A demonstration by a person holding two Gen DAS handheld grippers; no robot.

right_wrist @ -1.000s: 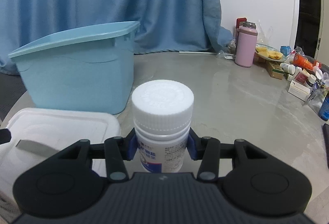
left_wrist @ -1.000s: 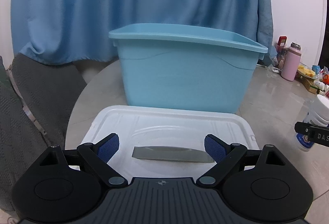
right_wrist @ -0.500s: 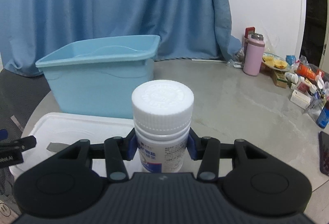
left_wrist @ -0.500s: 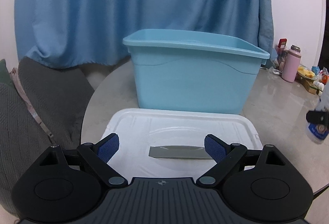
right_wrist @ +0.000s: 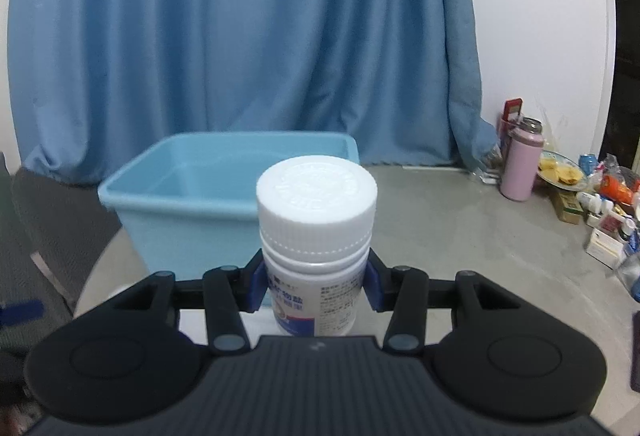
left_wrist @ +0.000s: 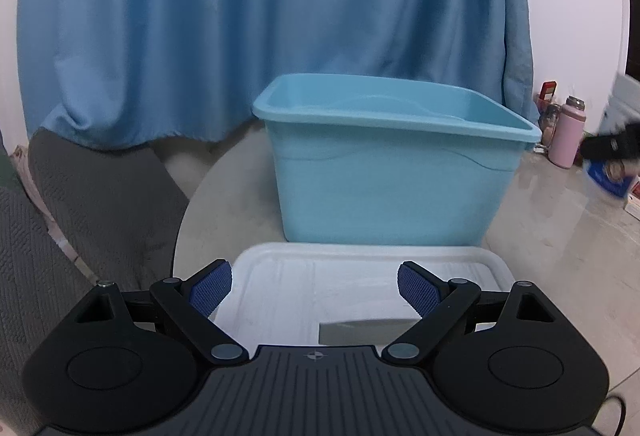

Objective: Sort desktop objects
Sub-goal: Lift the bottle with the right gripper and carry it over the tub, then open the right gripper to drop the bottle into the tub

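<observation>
My right gripper (right_wrist: 316, 284) is shut on a white pill bottle (right_wrist: 316, 236) with a ribbed white cap, held upright in the air in front of the light blue plastic bin (right_wrist: 192, 195). The bin (left_wrist: 392, 171) stands open on the table, and its inside looks empty from here. My left gripper (left_wrist: 314, 286) is open and empty, above the white bin lid (left_wrist: 360, 276) that lies flat in front of the bin. The right gripper with the bottle shows blurred at the right edge of the left wrist view (left_wrist: 612, 155).
A pink flask (right_wrist: 520, 159) stands at the back right by the blue curtain (right_wrist: 248, 35). Several small boxes, bottles and snack packs (right_wrist: 600, 211) crowd the table's right edge. A grey knitted cushion (left_wrist: 80, 203) lies off the table's left edge.
Both grippers have risen and pulled back. The right gripper has carried the bottle up and toward the bin, whose opening now shows. The left gripper stays open over the lid.
</observation>
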